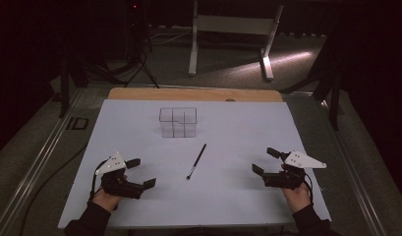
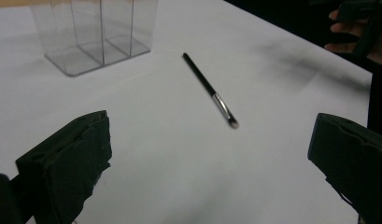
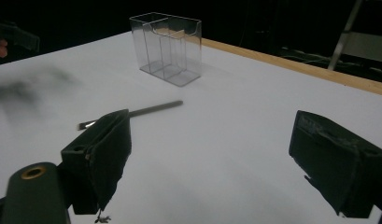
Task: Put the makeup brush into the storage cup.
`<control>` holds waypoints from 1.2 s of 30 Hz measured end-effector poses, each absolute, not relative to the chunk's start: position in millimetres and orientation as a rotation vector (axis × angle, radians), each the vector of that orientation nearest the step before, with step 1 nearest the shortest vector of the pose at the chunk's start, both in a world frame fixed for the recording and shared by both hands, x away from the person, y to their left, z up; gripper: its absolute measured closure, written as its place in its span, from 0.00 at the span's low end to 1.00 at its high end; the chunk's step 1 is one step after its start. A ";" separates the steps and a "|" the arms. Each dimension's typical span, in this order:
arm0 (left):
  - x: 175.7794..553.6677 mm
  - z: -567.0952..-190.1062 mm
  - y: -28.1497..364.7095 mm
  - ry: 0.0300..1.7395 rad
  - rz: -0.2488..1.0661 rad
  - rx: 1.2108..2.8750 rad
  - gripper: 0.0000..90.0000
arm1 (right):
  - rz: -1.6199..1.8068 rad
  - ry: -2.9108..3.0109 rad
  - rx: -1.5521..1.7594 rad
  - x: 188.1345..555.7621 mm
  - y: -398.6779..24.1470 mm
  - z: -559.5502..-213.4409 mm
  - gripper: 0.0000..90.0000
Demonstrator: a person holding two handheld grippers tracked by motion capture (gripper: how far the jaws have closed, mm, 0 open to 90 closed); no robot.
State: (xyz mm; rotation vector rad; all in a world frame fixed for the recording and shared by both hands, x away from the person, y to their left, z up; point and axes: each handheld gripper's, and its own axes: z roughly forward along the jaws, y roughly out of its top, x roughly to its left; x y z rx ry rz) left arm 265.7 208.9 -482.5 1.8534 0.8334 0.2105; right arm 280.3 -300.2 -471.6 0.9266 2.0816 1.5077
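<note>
Brush (image 1: 196, 161): thin black handle, silver ferrule, pale tip, flat on bench (image 1: 238, 196). Left tongs (image 1: 141, 173), right tongs (image 1: 266, 161): wide open, empty.

1. No text, label, brand, number or sign can be read in any of the three views.
2. The brush (image 1: 196, 161), the clear box (image 1: 178, 122) and the white table cover (image 1: 238, 196) bear no legible marking.
</note>
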 end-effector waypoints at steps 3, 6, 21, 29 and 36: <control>267.3 -473.1 205.3 0.828 0.223 1.862 0.01 | 1.504 2.082 0.924 280.4 -299.7 -471.6 0.14; 269.3 -464.4 201.7 0.814 0.237 1.878 0.01 | 1.500 2.081 0.922 280.0 -299.4 -471.3 0.14; 273.7 -442.6 182.4 0.804 0.246 1.927 0.01 | 1.503 2.082 0.922 279.4 -300.0 -470.7 0.14; 278.1 -433.4 168.0 0.850 0.281 1.976 0.01 | 1.502 2.078 0.909 278.1 -299.3 -469.3 0.15; 283.2 -422.6 151.5 0.879 0.297 2.023 0.01 | 1.508 2.077 0.912 278.4 -299.9 -469.3 0.15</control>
